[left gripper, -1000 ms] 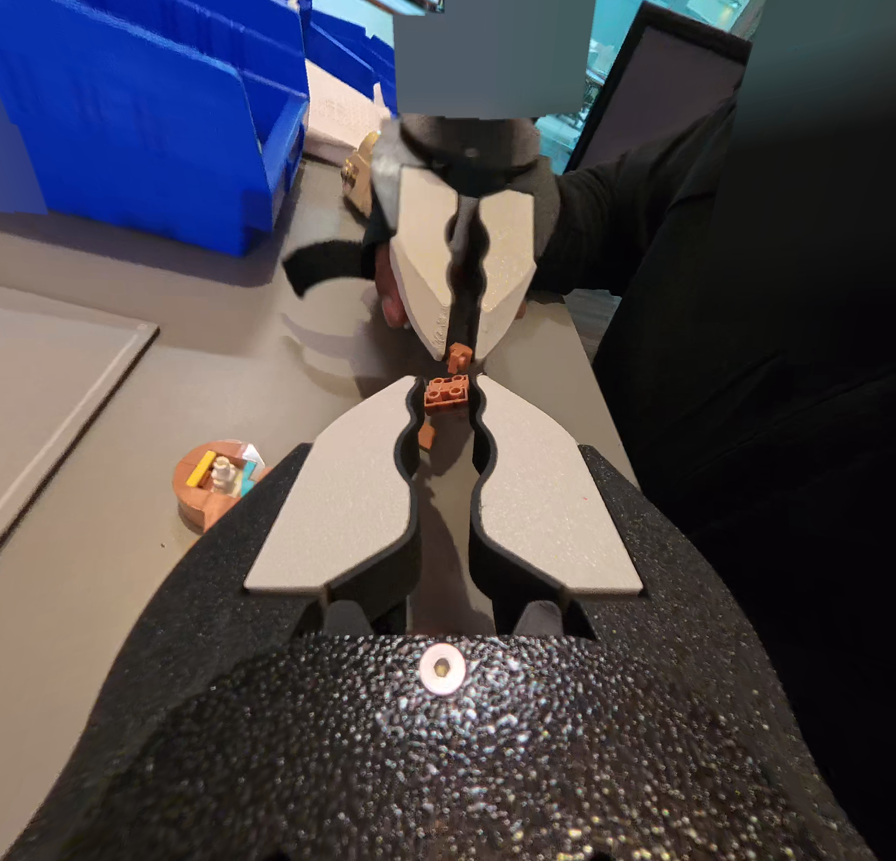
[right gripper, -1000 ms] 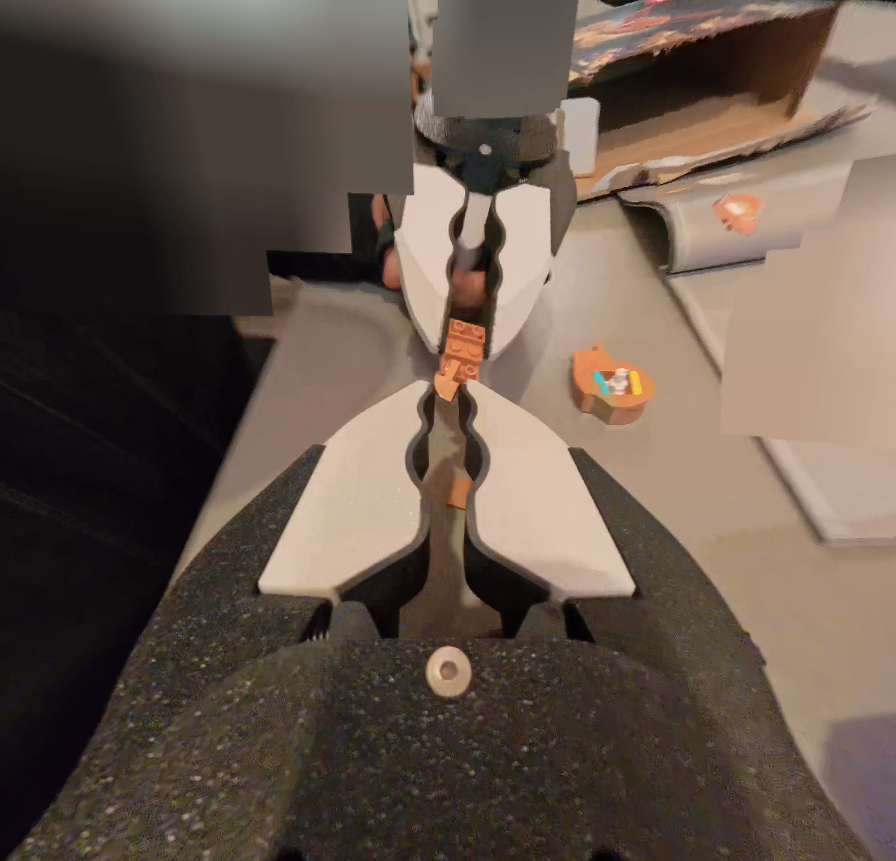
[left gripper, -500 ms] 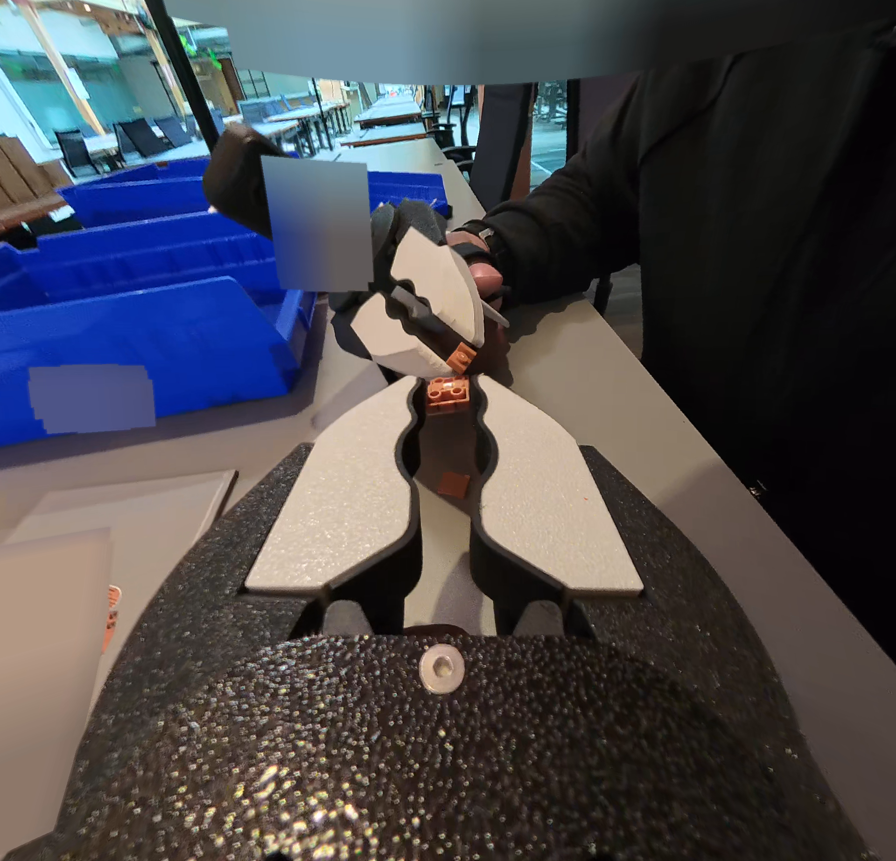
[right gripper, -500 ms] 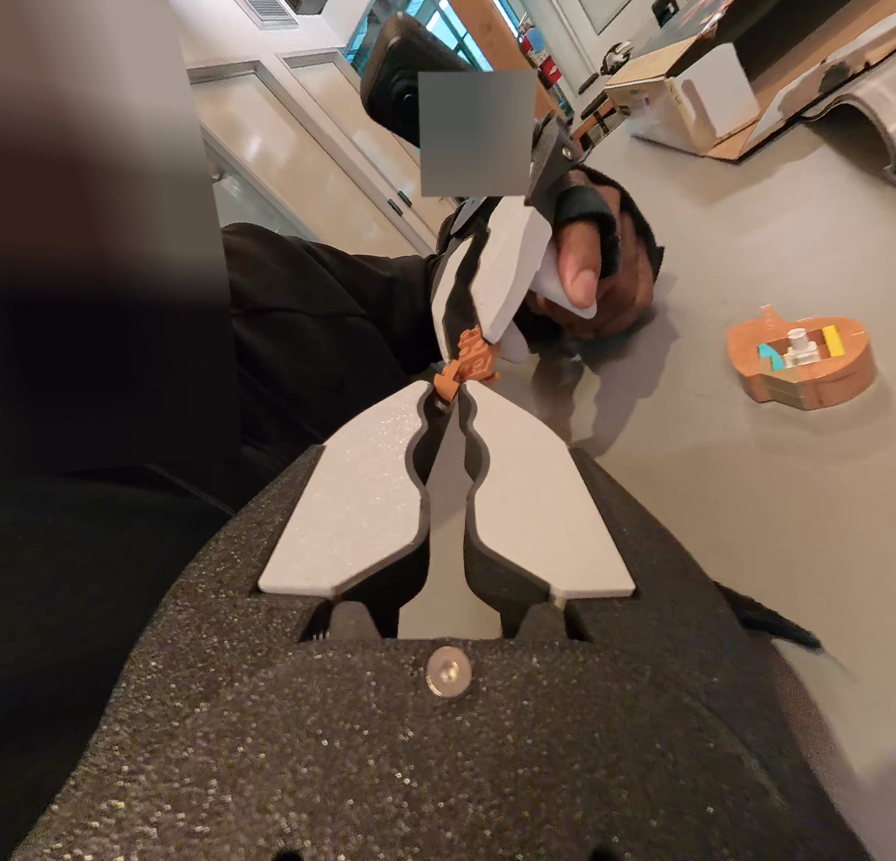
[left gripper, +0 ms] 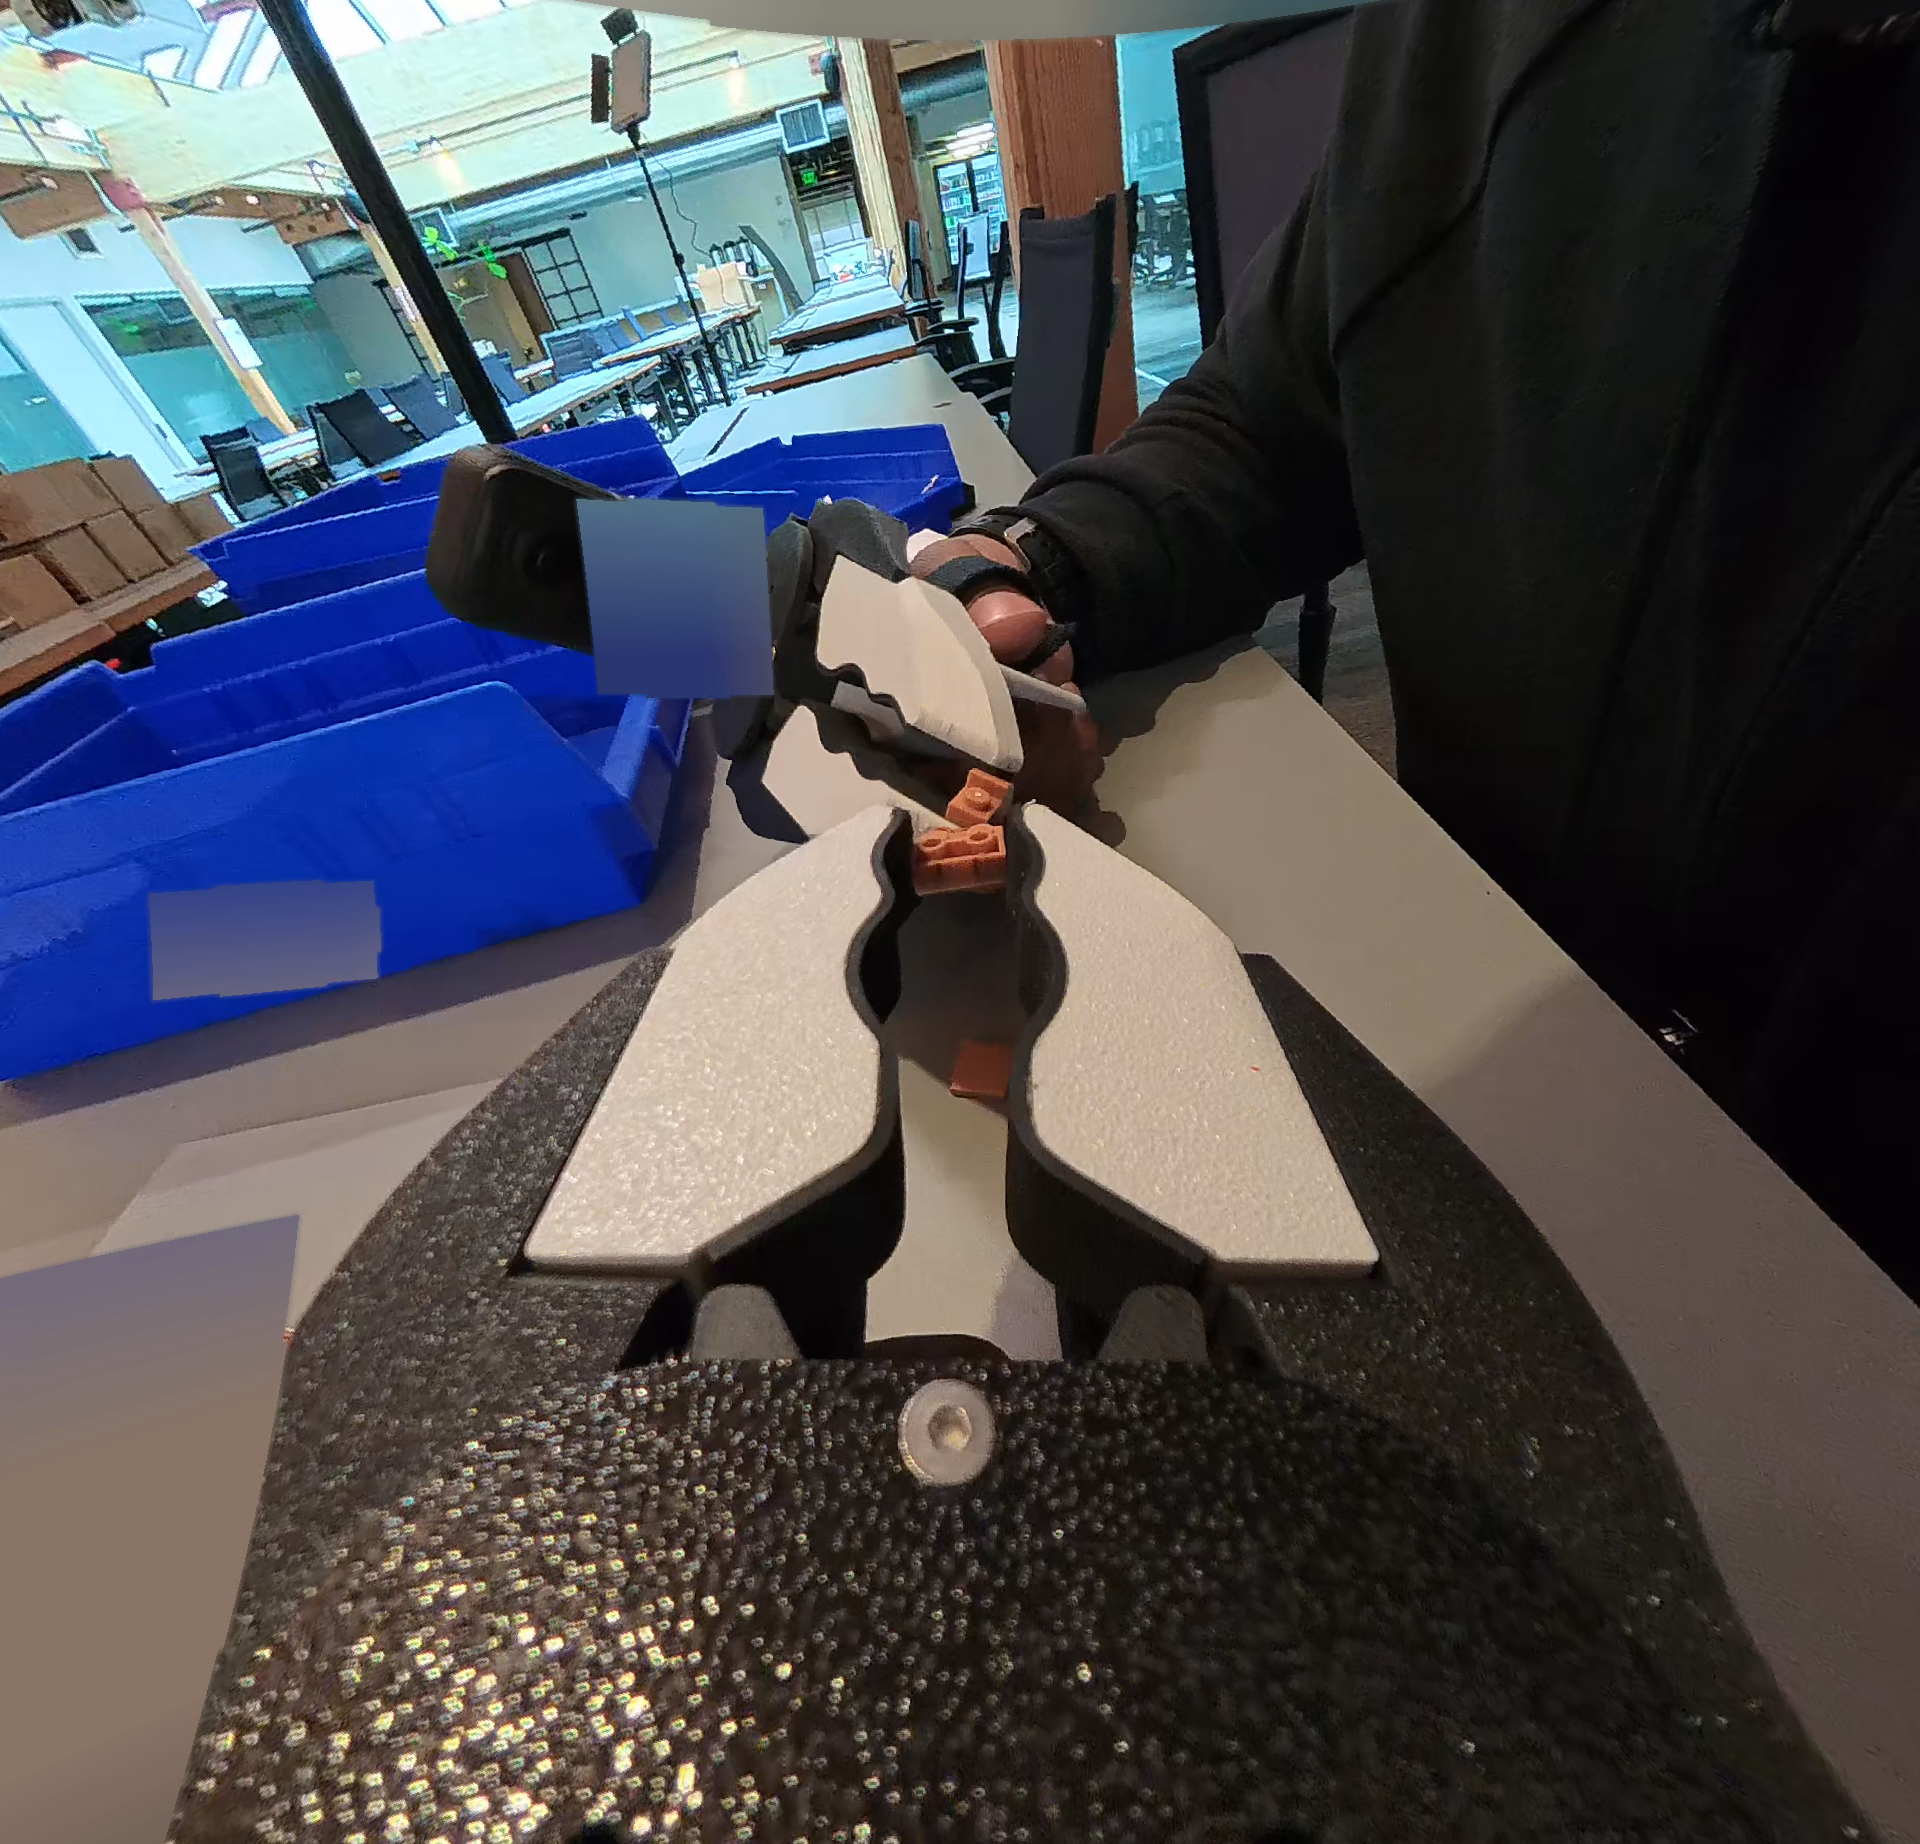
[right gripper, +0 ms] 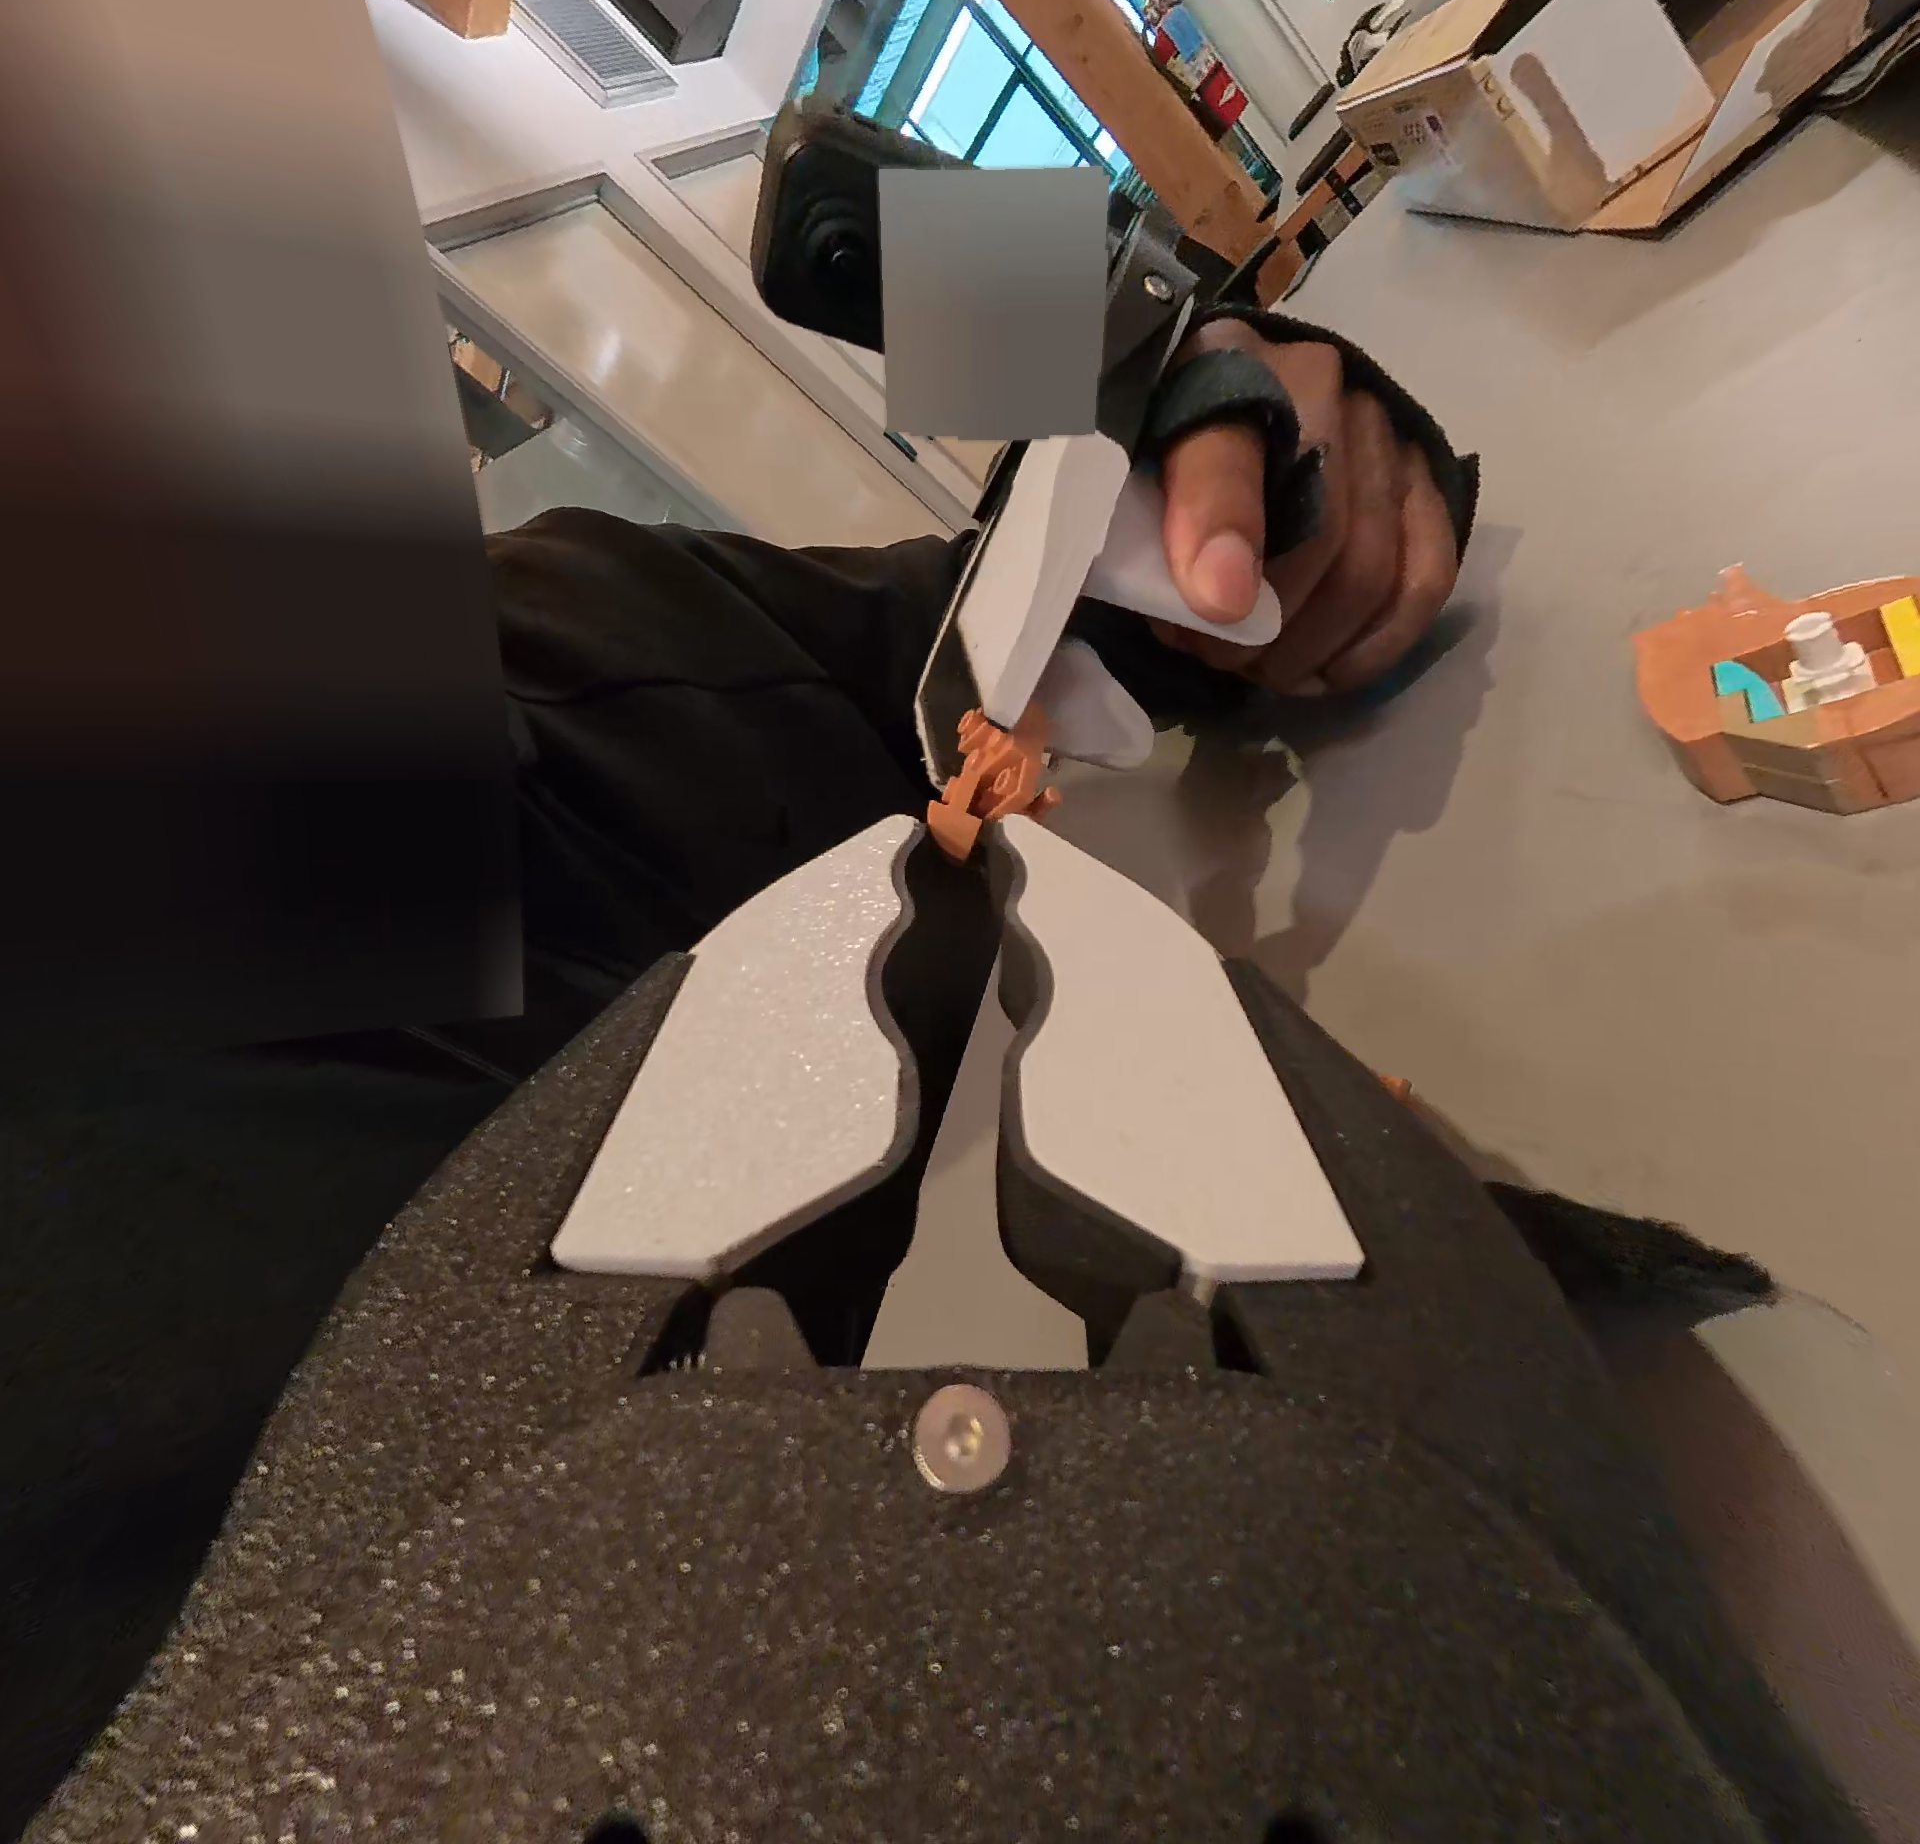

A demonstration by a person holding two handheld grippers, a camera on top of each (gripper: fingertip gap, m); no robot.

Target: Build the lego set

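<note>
In the left wrist view my left gripper (left gripper: pixel 961 844) is shut on a brown two-stud brick (left gripper: pixel 958 861), both pads pressed on its ends. My right gripper (right gripper: pixel 961 838) is shut on a small orange piece (right gripper: pixel 951 830) at its very tips. The two grippers meet tip to tip above the grey table (left gripper: pixel 1299 859). The small piece (left gripper: pixel 982 797) touches the top of the brick. The right wrist view shows the left gripper (right gripper: pixel 987 734) across from me holding the brick (right gripper: pixel 1006 760). A person's hands hold both grippers.
A loose small brown piece (left gripper: pixel 982 1067) lies on the table under my left fingers. A round brown assembly (right gripper: pixel 1787 698) with white, yellow and teal parts sits to the right. Blue bins (left gripper: pixel 312 807) stand at the left, a white board (left gripper: pixel 312 1160) before them, and a cardboard box (right gripper: pixel 1507 101) far off. Left and right tips are no more than a few centimetres apart.
Both grippers have tilted up and rolled while keeping their pieces. The right gripper has turned on its side against the left one. The small piece stays at the brick.
</note>
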